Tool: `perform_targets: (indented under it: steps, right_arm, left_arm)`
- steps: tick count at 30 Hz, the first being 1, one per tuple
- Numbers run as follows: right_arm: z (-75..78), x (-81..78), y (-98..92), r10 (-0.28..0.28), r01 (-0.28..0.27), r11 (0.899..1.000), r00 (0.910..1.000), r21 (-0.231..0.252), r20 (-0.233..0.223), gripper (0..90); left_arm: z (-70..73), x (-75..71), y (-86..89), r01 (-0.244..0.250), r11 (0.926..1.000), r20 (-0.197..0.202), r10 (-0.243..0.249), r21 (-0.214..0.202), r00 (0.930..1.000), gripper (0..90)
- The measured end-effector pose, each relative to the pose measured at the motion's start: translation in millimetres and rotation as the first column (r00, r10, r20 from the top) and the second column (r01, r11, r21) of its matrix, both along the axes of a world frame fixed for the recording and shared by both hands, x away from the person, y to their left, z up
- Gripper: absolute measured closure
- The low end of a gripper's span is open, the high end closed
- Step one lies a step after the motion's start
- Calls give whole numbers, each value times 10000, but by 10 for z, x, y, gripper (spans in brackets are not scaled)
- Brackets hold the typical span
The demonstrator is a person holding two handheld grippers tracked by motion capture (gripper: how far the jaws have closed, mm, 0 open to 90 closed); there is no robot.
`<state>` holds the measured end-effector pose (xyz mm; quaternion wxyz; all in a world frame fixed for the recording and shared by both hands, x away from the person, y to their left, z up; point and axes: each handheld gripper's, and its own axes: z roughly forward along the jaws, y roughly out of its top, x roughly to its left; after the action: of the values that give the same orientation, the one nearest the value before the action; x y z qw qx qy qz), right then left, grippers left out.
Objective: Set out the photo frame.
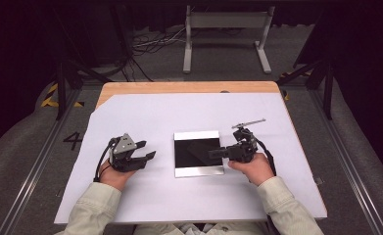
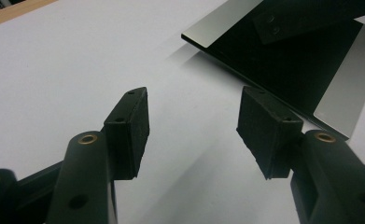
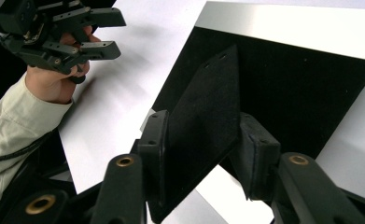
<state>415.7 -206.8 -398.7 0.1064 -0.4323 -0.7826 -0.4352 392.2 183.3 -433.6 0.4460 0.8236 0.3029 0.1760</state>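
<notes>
Right gripper has its jaws around a black plate, pads seemingly on both faces, holding it over the black tray just ahead. Left gripper hangs released, nothing between its jaws, tray ahead to its right.

A dim room around a lit table

A wooden table stood under a white sheet that spread beneath and beyond both pairs of jaws. Well past them, a grey metal stand rested on the grey floor, with loose cables beside it. Rails ran along the floor on either side, and the far wall lay in darkness.
</notes>
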Motion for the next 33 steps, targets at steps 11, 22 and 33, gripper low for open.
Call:
perform_targets:
  steps: [11, 22, 33]
  right_arm:
    - [100, -89, -7, 787, -759, 9961, 9946, -442, 671, 674]
    - [154, -187, -54, 1595, -1555, 9858, 9850, -627, 658, 765]
    - [202, -260, -55, 2472, -2459, 9689, 9667, -267, 660, 861]
  left_arm:
    - [-1, -1, -1, -6, 10000, -28, 6, 10, 10000, 439]
    - [-4, 1, -4, -2, 10000, 2, 2, 55, 10000, 439]
    - [-8, 0, -9, -3, 10000, -35, 3, 37, 10000, 438]
